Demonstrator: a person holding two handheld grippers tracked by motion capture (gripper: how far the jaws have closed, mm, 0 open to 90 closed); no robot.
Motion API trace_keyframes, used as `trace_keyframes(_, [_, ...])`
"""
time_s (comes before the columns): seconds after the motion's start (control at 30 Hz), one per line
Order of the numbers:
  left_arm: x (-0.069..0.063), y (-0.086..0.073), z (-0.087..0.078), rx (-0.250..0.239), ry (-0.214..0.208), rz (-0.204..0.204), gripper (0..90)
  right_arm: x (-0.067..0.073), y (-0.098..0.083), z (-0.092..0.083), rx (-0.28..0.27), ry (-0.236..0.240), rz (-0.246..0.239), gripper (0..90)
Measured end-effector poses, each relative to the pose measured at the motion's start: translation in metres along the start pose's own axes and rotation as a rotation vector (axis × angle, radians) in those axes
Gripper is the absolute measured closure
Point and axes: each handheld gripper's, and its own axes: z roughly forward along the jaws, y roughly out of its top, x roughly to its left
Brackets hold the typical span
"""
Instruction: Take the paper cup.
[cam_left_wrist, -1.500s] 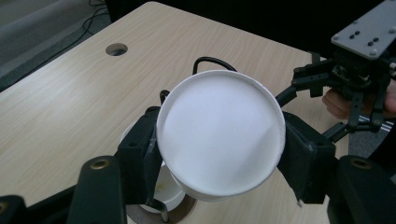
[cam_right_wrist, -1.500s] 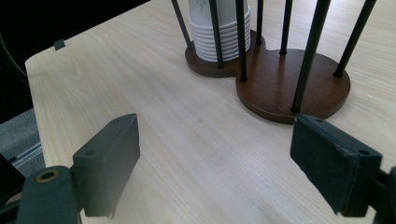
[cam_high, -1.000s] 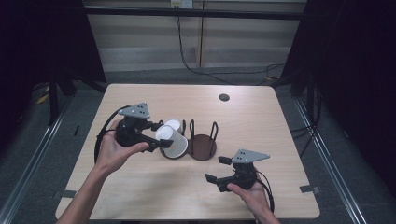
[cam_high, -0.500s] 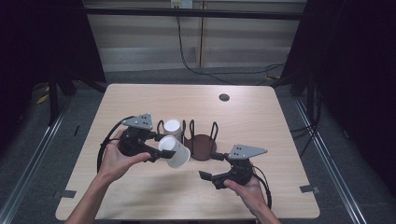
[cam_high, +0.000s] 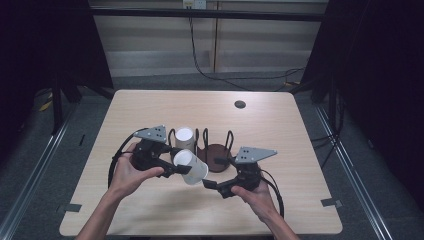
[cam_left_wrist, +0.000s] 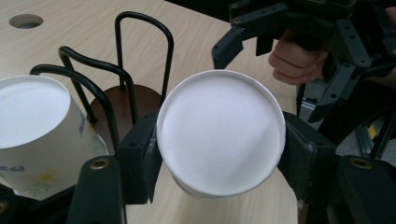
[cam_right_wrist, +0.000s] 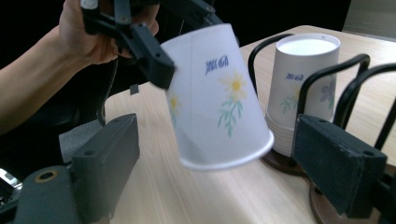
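My left gripper (cam_high: 179, 165) is shut on a white paper cup (cam_high: 191, 167) with a flower print, pads pressing on both sides near its closed base (cam_left_wrist: 220, 130). The cup (cam_right_wrist: 215, 93) hangs tilted above the table, its open rim toward my right gripper (cam_high: 214, 173). That gripper (cam_right_wrist: 215, 158) is open; its jaws have just been opening, and the cup's rim sits in the gap between them, untouched. Behind, a stack of upturned cups (cam_high: 184, 136) stands in a black wire holder (cam_high: 220, 152) with a brown round base.
The holder's wire loops (cam_left_wrist: 142, 51) rise just behind the held cup. A dark round hole (cam_high: 240, 104) sits near the far edge of the wooden table (cam_high: 300, 130). Cables trail from both grippers toward the front edge.
The left gripper has carried the cup away from the stack, forward and down toward the right gripper. The right gripper has come left and up to meet the cup's rim.
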Motion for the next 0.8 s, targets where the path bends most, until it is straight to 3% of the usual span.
trace_keyframes(0.27, [-0.006, 0.002, -0.002, -0.017, -0.042, 0.000, 37.5, 0.000, -0.001, 0.014, -0.012, 0.036, -0.002, 14.1])
trace_keyframes(0.8, [-0.011, 0.005, 0.001, -0.013, -0.068, 0.009, 37.5, 0.003, -0.006, 0.028, 0.004, 0.061, -0.044, 17.9])
